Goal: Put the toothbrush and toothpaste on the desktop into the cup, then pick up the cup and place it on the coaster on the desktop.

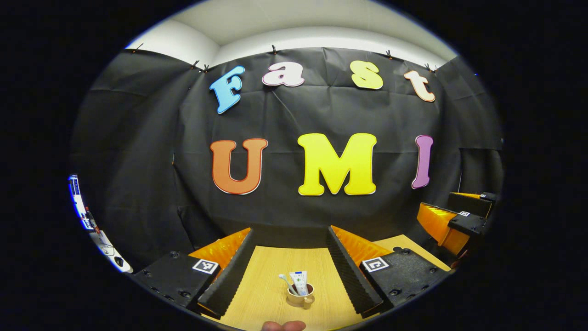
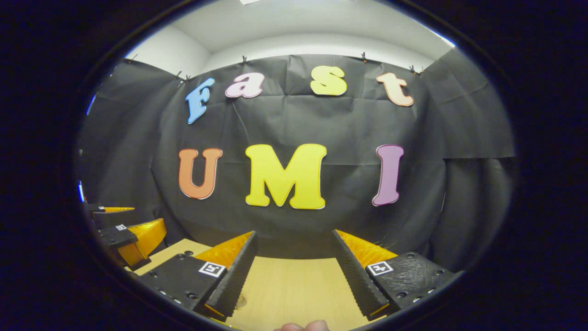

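In the left gripper view a small tan cup (image 1: 301, 298) with a handle stands upright on the wooden desktop (image 1: 262, 285). A white toothbrush (image 1: 286, 281) and a white toothpaste tube (image 1: 300, 280) stick up out of it. My left gripper (image 1: 290, 234) is open, raised and drawn back from the cup, which lies between its two fingers and clear of both. My right gripper (image 2: 294, 236) is open too, above bare wood, with nothing between its fingers.
The right gripper (image 1: 455, 220) appears at the right edge of the left gripper view, and the left gripper (image 2: 126, 234) at the left edge of the right gripper view. A fingertip of the hand (image 1: 282, 325) pokes in at the bottom. Black cloth walls off the desktop's far edge.
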`<state>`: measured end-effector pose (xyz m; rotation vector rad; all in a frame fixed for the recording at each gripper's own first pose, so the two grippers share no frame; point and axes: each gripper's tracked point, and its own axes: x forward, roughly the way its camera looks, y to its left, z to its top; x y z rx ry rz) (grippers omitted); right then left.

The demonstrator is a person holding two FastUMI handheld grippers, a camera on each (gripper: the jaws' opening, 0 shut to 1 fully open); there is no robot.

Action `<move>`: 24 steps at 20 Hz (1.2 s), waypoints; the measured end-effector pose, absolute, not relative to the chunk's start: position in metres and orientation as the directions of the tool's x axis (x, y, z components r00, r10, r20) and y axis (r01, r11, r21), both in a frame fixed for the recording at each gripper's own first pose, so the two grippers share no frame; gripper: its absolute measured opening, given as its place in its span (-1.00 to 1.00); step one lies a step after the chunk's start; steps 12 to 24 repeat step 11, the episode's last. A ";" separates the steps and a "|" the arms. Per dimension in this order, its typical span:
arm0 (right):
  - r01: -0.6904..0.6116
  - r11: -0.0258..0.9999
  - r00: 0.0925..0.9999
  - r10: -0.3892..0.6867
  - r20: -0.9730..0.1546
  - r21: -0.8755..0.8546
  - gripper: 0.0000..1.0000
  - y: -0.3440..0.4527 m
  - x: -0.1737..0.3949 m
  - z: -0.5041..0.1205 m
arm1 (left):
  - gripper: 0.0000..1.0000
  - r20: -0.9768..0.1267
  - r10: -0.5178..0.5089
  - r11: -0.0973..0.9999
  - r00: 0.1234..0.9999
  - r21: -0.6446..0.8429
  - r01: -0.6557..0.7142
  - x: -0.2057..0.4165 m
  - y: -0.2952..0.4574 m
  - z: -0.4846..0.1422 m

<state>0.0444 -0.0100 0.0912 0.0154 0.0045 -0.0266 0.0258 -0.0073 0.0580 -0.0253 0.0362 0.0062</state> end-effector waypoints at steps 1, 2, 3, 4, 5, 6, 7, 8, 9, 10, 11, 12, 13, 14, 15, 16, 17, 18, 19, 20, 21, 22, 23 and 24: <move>0.020 1.000 1.000 -0.020 -0.001 0.020 0.92 -0.010 0.044 0.092 | 0.94 -0.040 0.006 1.000 0.999 -0.030 -0.007 0.025 -0.009 0.057; 0.012 1.000 1.000 -0.012 0.000 0.020 0.92 -0.010 0.044 0.092 | 0.95 -0.046 0.003 0.999 0.999 -0.039 -0.005 0.024 -0.011 0.056; 0.007 1.000 1.000 -0.007 0.007 0.013 0.87 -0.010 0.045 0.092 | 0.95 -0.054 -0.002 0.999 0.999 -0.050 -0.001 0.023 -0.014 0.054; 0.002 1.000 1.000 -0.002 0.008 0.006 0.92 -0.008 0.045 0.092 | 0.95 -0.061 -0.001 0.998 0.998 -0.057 -0.002 0.023 -0.015 0.051; -0.003 1.000 1.000 0.003 0.001 -0.001 0.92 -0.007 0.045 0.090 | 0.95 -0.064 -0.004 0.998 0.998 -0.061 0.000 0.023 -0.016 0.051; -0.008 1.000 1.000 0.008 -0.004 -0.004 0.92 -0.006 0.046 0.089 | 1.00 -0.065 -0.006 0.998 0.998 -0.061 0.002 0.023 -0.018 0.051; -0.012 1.000 1.000 0.012 -0.005 -0.002 0.87 -0.005 0.045 0.090 | 0.95 -0.064 -0.006 0.998 0.998 -0.058 0.002 0.023 -0.018 0.052; -0.016 1.000 1.000 0.016 -0.004 -0.002 0.92 -0.006 0.044 0.090 | 0.95 -0.062 -0.005 0.999 0.998 -0.054 0.002 0.025 -0.017 0.053; -0.017 1.000 1.000 0.017 -0.001 -0.003 0.92 -0.006 0.043 0.092 | 0.96 -0.061 -0.004 0.999 0.998 -0.050 0.001 0.025 -0.017 0.054; -0.019 1.000 1.000 0.019 0.000 -0.005 0.87 -0.005 0.044 0.092 | 0.96 -0.062 -0.004 0.999 0.998 -0.050 0.001 0.025 -0.017 0.053; -0.020 1.000 1.000 0.020 0.001 -0.007 0.87 -0.004 0.045 0.091 | 0.96 -0.062 -0.004 0.999 0.998 -0.052 0.001 0.025 -0.018 0.053; -0.020 1.000 1.000 0.020 0.001 -0.007 0.87 -0.004 0.045 0.091 | 0.96 -0.062 -0.004 0.999 0.998 -0.052 0.001 0.025 -0.018 0.053; -0.020 1.000 1.000 0.020 0.001 -0.007 0.87 -0.004 0.045 0.091 | 0.96 -0.062 -0.004 0.999 0.998 -0.052 0.001 0.025 -0.018 0.053; -0.020 1.000 1.000 0.020 0.001 -0.007 0.87 -0.004 0.045 0.091 | 0.96 -0.062 -0.004 0.999 0.998 -0.052 0.001 0.025 -0.018 0.053; -0.020 1.000 1.000 0.020 0.001 -0.007 0.87 -0.004 0.045 0.091 | 0.96 -0.062 -0.004 0.999 0.998 -0.052 0.001 0.025 -0.018 0.053; -0.020 1.000 1.000 0.020 0.001 -0.007 0.87 -0.004 0.045 0.091 | 0.96 -0.062 -0.004 0.999 0.998 -0.052 0.001 0.025 -0.018 0.053; -0.020 1.000 1.000 0.020 0.001 -0.007 0.87 -0.004 0.045 0.091 | 0.96 -0.062 -0.004 0.999 0.998 -0.052 0.001 0.025 -0.018 0.053; -0.020 1.000 1.000 0.020 0.001 -0.007 0.87 -0.004 0.045 0.091 | 0.96 -0.062 -0.004 0.999 0.998 -0.052 0.001 0.025 -0.018 0.053; -0.020 1.000 1.000 0.020 0.001 -0.007 0.87 -0.004 0.045 0.091 | 0.96 -0.062 -0.004 0.999 0.998 -0.052 0.001 0.025 -0.018 0.053; -0.020 1.000 1.000 0.020 0.001 -0.007 0.87 -0.004 0.045 0.091 | 0.96 -0.062 -0.004 0.999 0.998 -0.052 0.001 0.025 -0.018 0.053; -0.020 1.000 1.000 0.020 0.001 -0.007 0.87 -0.004 0.045 0.091 | 0.96 -0.062 -0.004 0.999 0.998 -0.052 0.001 0.025 -0.018 0.053; -0.020 1.000 1.000 0.020 0.001 -0.007 0.87 -0.004 0.045 0.091 | 0.96 -0.062 -0.004 0.999 0.998 -0.052 0.001 0.025 -0.018 0.053; -0.020 1.000 1.000 0.020 0.001 -0.007 0.87 -0.004 0.045 0.091 | 0.96 -0.062 -0.004 0.999 0.998 -0.052 0.001 0.025 -0.018 0.053; -0.020 1.000 1.000 0.020 0.001 -0.007 0.87 -0.004 0.045 0.091 | 0.96 -0.062 -0.004 0.999 0.998 -0.052 0.001 0.025 -0.018 0.053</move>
